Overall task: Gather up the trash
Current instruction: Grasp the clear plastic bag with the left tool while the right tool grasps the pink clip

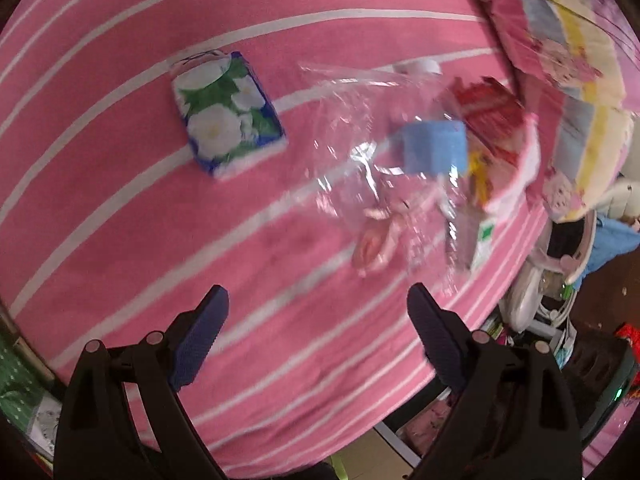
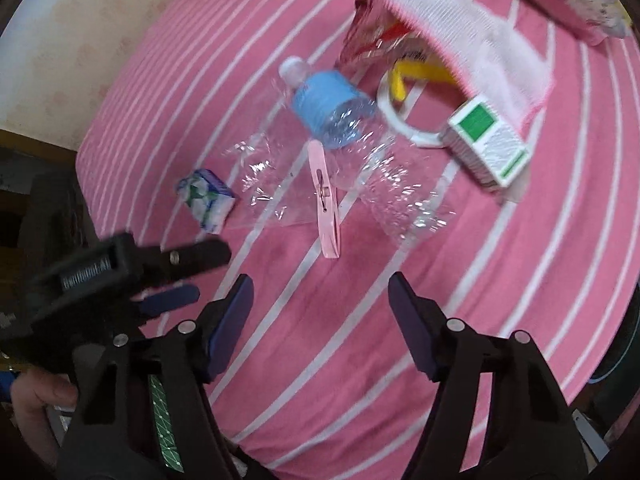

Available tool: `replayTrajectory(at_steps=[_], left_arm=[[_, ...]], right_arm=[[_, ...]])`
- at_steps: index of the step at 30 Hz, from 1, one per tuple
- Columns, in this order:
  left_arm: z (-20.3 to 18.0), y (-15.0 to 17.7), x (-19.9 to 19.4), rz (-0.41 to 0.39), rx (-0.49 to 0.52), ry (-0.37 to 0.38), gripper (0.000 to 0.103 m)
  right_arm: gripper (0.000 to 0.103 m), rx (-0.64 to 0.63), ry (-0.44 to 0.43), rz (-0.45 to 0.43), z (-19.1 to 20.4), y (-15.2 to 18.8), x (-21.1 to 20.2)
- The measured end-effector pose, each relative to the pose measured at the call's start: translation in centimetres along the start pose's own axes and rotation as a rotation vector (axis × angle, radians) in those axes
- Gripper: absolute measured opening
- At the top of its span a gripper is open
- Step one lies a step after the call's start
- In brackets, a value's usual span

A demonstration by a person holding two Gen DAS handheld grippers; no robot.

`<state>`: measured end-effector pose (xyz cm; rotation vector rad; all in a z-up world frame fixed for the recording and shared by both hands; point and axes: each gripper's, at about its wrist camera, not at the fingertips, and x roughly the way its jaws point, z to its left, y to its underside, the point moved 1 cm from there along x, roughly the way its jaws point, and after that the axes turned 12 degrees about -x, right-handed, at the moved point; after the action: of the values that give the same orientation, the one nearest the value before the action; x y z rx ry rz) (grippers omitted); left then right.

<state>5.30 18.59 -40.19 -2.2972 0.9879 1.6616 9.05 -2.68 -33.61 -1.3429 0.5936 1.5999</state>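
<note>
Both tongs hover over the pink striped bed (image 2: 400, 320), nothing in either. Left tongs (image 1: 318, 312) gape wide; right tongs (image 2: 320, 300) are just as wide. Ahead on the bed lies the trash: a crushed bottle (image 2: 332, 108) with a blue label on a clear bag (image 2: 260, 176), a pink clip (image 2: 326, 204) touching the bottle. A tissue pack (image 1: 228, 114) sits left, a green box (image 2: 486, 148) right, under a fringed cloth (image 2: 472, 36).
</note>
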Motion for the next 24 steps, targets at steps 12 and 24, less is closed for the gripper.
replayTrajectory(at_steps=[12,24], left_arm=[[-1.7,-4.8,5.1,0.007,0.053,-0.065,0.087],[-1.7,-4.6,5.3,-0.053,0.120,-0.188,0.025]], right_arm=[[0.057,0.014,0.035,0.056,0.0,-2.0,7.1],[0.013,0.012,0.048,0.074,1.2,-2.6,8.4]])
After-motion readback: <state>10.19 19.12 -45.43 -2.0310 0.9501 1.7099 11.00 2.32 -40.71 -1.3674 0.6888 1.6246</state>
